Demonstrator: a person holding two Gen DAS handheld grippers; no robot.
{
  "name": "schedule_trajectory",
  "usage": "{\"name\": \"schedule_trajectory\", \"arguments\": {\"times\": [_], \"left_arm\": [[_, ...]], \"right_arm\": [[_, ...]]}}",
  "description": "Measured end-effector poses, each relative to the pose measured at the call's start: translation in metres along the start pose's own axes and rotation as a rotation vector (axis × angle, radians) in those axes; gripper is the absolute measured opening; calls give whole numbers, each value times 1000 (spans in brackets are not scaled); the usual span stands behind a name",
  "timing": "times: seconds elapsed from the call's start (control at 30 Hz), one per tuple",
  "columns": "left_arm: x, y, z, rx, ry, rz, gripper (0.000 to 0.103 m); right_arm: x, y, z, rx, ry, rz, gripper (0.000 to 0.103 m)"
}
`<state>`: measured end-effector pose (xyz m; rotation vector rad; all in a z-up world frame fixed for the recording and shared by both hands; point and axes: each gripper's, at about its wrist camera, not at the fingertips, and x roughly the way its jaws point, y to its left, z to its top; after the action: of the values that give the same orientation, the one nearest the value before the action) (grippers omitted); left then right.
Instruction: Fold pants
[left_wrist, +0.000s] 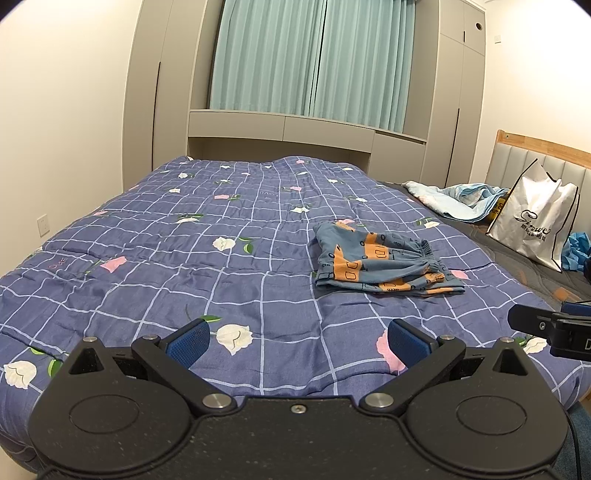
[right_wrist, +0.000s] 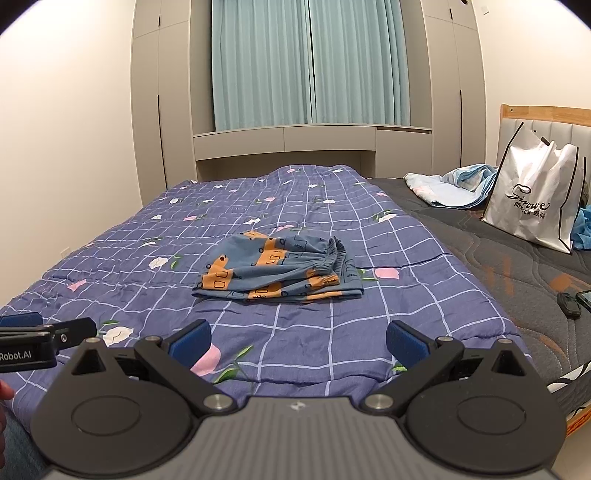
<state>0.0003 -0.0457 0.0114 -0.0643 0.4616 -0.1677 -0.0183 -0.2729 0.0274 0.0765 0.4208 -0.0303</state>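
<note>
The pants (left_wrist: 384, 262), blue with orange patches and a gathered elastic waistband, lie folded in a compact stack on the blue checked floral quilt (left_wrist: 184, 258). They also show in the right wrist view (right_wrist: 280, 271), ahead of centre. My left gripper (left_wrist: 297, 341) is open and empty, held over the quilt's near edge, well short of the pants. My right gripper (right_wrist: 297, 341) is open and empty too, short of the pants. Each gripper's tip shows at the other view's edge.
A white shopping bag (right_wrist: 535, 199) stands on the dark mattress (right_wrist: 498, 266) at right, with a crumpled light-blue blanket (right_wrist: 454, 184) behind it. A phone and a small dark object (right_wrist: 570, 302) lie near the right edge. Grey wardrobes and teal curtains stand beyond the bed.
</note>
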Motion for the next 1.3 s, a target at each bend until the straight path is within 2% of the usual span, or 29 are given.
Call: {"name": "schedule_trajectory", "arguments": {"times": [0.9, 1.3], "left_arm": [[-4, -3, -1, 5, -17, -18, 102], [-8, -8, 0, 27, -29, 2, 102]], "right_arm": [[0, 1, -1, -1, 3, 0, 103], [2, 3, -6, -4, 10, 6, 103]]}}
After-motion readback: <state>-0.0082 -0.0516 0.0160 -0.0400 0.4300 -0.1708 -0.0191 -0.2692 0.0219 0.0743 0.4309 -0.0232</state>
